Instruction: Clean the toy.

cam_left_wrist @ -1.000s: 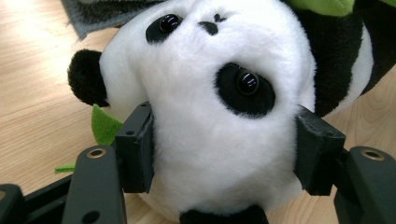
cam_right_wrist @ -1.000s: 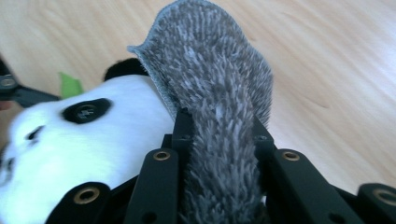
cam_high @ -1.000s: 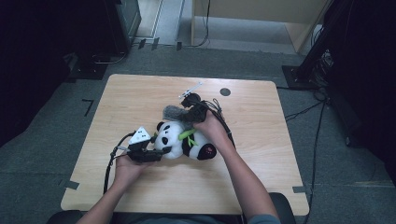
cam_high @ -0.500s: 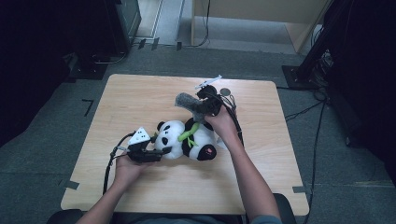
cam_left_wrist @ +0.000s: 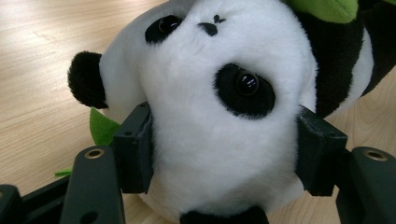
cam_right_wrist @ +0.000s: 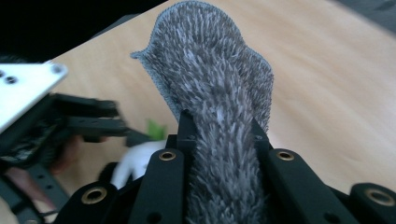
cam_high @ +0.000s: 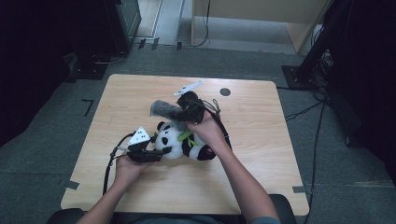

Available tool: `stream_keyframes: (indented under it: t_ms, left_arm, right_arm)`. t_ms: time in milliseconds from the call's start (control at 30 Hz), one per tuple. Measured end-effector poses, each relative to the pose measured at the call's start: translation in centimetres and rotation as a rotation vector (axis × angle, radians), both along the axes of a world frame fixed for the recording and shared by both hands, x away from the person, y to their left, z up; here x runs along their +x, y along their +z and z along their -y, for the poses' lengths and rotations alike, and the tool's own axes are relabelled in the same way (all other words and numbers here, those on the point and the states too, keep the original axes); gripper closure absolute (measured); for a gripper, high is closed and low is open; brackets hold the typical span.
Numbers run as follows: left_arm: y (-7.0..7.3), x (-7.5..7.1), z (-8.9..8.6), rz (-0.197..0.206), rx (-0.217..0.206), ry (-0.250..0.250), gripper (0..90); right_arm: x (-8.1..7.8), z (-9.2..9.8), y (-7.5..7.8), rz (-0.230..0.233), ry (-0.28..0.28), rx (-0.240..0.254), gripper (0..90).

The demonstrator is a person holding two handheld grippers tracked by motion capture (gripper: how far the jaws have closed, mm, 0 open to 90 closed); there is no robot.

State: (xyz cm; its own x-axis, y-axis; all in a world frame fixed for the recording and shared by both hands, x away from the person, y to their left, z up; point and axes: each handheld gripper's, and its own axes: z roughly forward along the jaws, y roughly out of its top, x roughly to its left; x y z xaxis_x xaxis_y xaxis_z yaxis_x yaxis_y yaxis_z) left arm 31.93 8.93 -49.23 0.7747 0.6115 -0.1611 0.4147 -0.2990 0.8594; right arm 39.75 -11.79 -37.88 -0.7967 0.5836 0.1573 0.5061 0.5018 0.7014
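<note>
A black-and-white panda plush (cam_high: pixel 187 144) lies on the wooden table (cam_high: pixel 261 116) with a green leaf (cam_high: pixel 187 136) on its chest. My left gripper (cam_high: pixel 161 151) is shut on the panda's head (cam_left_wrist: pixel 219 116), one pad pressed into each side. Just beyond the panda, my right gripper (cam_high: pixel 182 112) is raised above the table. It is shut on a grey fuzzy fabric piece (cam_high: pixel 163 109), which sticks out leftward. In the right gripper view the grey piece (cam_right_wrist: pixel 215 79) runs up between the pinching jaws of the right gripper (cam_right_wrist: pixel 222 135).
A small dark round mark (cam_high: pixel 225 92) sits near the table's far edge. Cables trail from both grippers across the table. Dark floor surrounds the table, with a black stand (cam_high: pixel 317 51) at the right and wooden furniture (cam_high: pixel 261 14) behind.
My right gripper has risen and moved away from the panda toward the far side, carrying the grey fuzzy piece. The left gripper and the panda have stayed put.
</note>
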Motion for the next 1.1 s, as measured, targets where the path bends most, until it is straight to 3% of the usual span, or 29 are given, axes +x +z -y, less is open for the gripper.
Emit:
stream_keyframes:
  t_ms: [100, 167, 267, 467, 600, 800, 933, 1100]
  left_arm:
    - [0.0, 0.0, 0.0, 0.008, 0.007, 0.001, 33.5]
    - [0.0, 0.0, 0.0, 0.004, 0.005, 0.005, 33.0]
    - [0.0, 0.1, 0.0, 0.0, 0.004, 0.009, 32.9]
    - [0.2, 0.3, 0.2, -0.029, 0.017, 0.012, 34.3]
    - [0.2, 0.2, 0.3, -0.026, 0.023, 0.008, 34.4]
    - [0.3, 0.3, 0.3, -0.037, 0.022, 0.013, 34.7]
    - [0.2, 0.3, 0.3, -0.04, 0.014, 0.013, 34.9]
    - [0.2, 0.3, 0.3, -0.04, 0.016, 0.008, 34.9]
  right_arm:
    - [-0.1, -1.5, -1.4, -0.031, 0.038, -0.039, 75.5]
    - [0.0, -2.0, -2.3, -0.063, 0.058, -0.034, 75.0]
    - [0.3, -2.0, -2.9, -0.067, 0.063, -0.03, 74.3]
    - [1.1, -1.1, -3.6, -0.071, 0.031, -0.036, 74.3]
    - [1.5, -0.3, -3.7, -0.051, -0.029, -0.089, 74.5]
    - [2.5, 1.8, -3.8, -0.078, -0.084, -0.129, 74.3]
    - [3.0, 3.1, -3.6, -0.09, -0.102, -0.116, 73.6]
    - [3.1, 4.1, -3.0, -0.074, -0.135, -0.111, 75.2]
